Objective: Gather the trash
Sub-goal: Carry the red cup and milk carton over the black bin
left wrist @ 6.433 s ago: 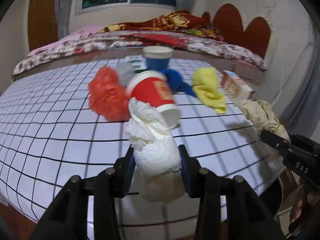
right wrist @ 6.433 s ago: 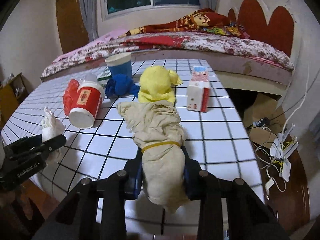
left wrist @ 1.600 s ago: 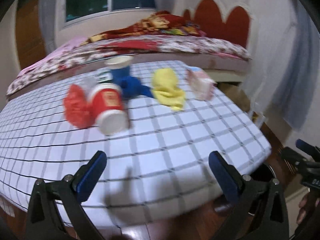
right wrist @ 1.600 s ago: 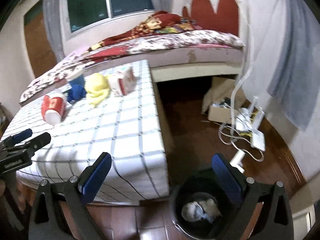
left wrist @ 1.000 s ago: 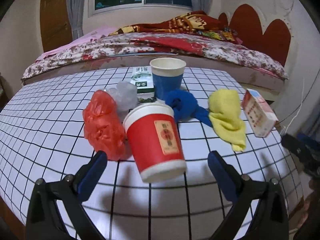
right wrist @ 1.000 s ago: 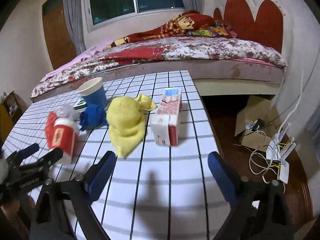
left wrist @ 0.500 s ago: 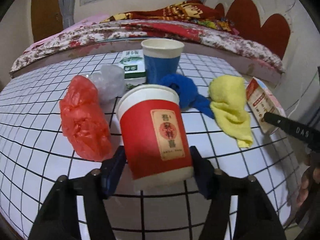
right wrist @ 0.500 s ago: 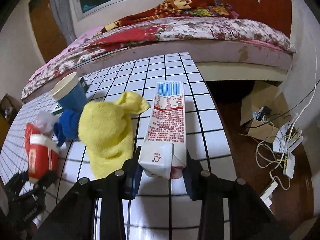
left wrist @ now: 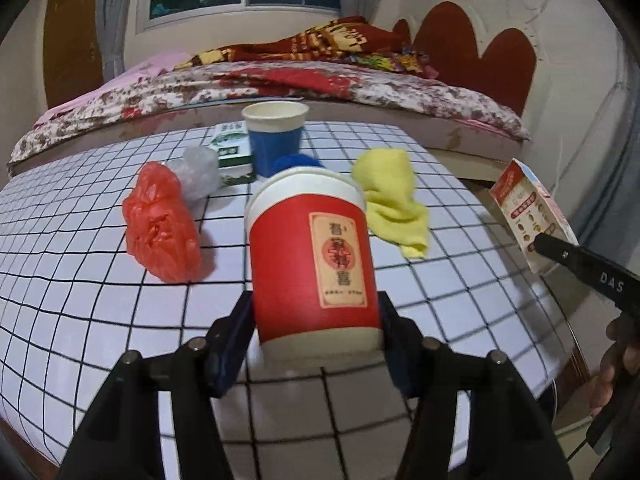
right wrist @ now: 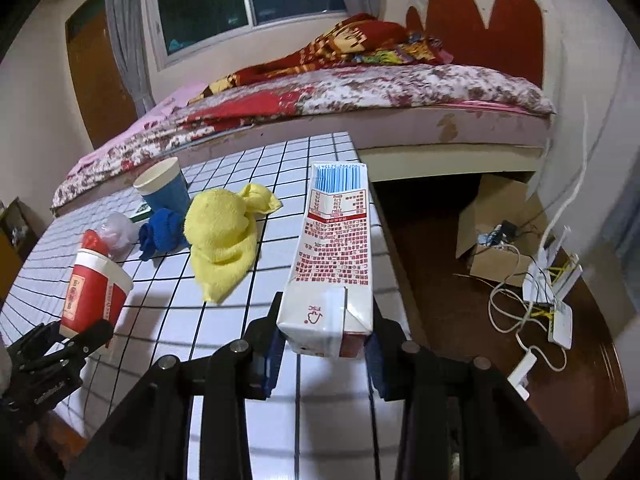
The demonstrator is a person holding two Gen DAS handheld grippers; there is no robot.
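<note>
My left gripper (left wrist: 316, 332) is shut on a red paper cup (left wrist: 312, 256) and holds it above the checked table (left wrist: 100, 300). My right gripper (right wrist: 326, 352) is shut on a white and red milk carton (right wrist: 334, 264), lifted near the table's right edge. The carton also shows at the right of the left wrist view (left wrist: 524, 212), and the cup at the left of the right wrist view (right wrist: 94, 294). On the table lie a red plastic bag (left wrist: 160, 224), a yellow cloth (left wrist: 394, 200), a blue cloth (right wrist: 162, 234), a clear plastic wad (left wrist: 196, 170) and a blue paper cup (left wrist: 274, 140).
A green and white box (left wrist: 232, 152) lies behind the clear wad. A bed (right wrist: 360, 92) stands beyond the table. On the wooden floor to the right are a cardboard box (right wrist: 496, 240) and white power strips with cables (right wrist: 548, 300).
Both grippers were open a second ago. The left has closed on the red cup and the right on the milk carton, and both objects are now raised off the table.
</note>
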